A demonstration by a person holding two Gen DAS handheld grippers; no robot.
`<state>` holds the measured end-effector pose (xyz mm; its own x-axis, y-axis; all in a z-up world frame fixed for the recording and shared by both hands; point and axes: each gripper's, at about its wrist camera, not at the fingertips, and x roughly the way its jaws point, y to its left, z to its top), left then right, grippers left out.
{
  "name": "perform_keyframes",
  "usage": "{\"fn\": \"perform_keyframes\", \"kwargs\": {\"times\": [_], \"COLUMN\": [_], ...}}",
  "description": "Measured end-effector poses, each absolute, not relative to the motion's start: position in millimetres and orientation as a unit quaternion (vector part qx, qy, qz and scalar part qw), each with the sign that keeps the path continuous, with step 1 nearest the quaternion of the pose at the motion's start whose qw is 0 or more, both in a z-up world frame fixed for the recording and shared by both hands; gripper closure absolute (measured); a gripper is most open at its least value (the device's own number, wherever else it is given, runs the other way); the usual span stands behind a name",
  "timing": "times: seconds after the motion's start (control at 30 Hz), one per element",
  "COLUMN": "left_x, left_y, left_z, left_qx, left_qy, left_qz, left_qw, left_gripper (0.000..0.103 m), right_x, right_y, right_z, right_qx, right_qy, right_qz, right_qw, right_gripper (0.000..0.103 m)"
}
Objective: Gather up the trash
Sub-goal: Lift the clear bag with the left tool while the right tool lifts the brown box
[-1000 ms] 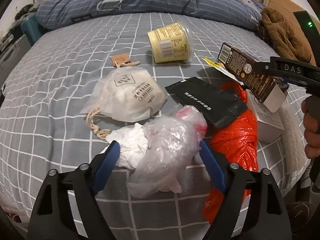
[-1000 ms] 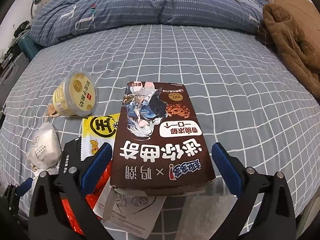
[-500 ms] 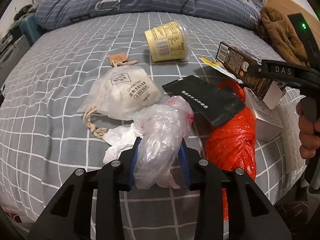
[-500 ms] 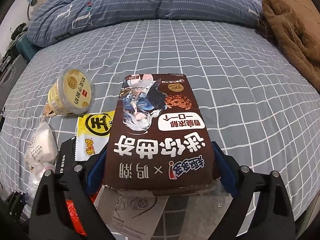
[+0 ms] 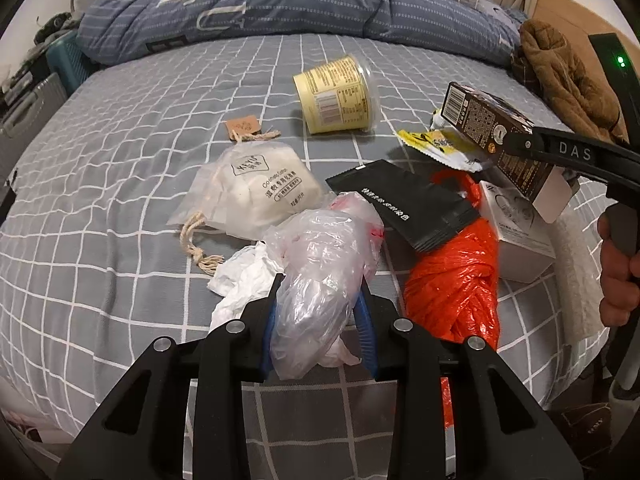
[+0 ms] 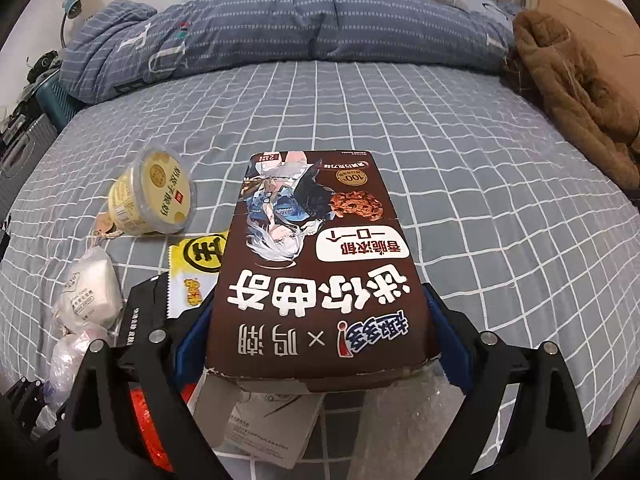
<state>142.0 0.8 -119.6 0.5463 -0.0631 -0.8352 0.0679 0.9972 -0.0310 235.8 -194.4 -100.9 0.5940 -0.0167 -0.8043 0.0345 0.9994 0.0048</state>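
My left gripper (image 5: 320,334) pinches the crumpled clear plastic bag (image 5: 320,280) on the grey checked bedsheet (image 5: 120,184), feather-light and slippery, while my right gripper (image 6: 316,344) clamps the stiff brown cardboard biscuit box (image 6: 316,264) across its sides.

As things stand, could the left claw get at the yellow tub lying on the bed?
Probably not yet: the left claw is shut on the clear plastic bag, and the yellow tub lies well beyond, though bare bedsheet leads to it.
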Motion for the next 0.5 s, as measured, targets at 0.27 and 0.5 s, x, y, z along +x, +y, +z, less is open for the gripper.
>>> {"fn": "perform_keyframes", "kwargs": {"times": [0.27, 0.5], "left_x": [131, 121], "left_y": [1, 2], "left_z": [-105, -96], "left_qx": [0.011, 0.006], "left_qy": [0.460, 0.455], "left_qz": [-0.024, -0.016], "left_qw": [0.888, 0.890], "left_gripper": [0.071, 0.071], "right_x": [218, 196], "right_y": [-194, -195], "right_z": [-86, -76], "right_qx": [0.008, 0.006], "right_qy": [0.437, 0.426], "right_qz": [-0.013, -0.014], "right_qw": [0.900, 0.905], "right_gripper": [0.015, 0.015]}}
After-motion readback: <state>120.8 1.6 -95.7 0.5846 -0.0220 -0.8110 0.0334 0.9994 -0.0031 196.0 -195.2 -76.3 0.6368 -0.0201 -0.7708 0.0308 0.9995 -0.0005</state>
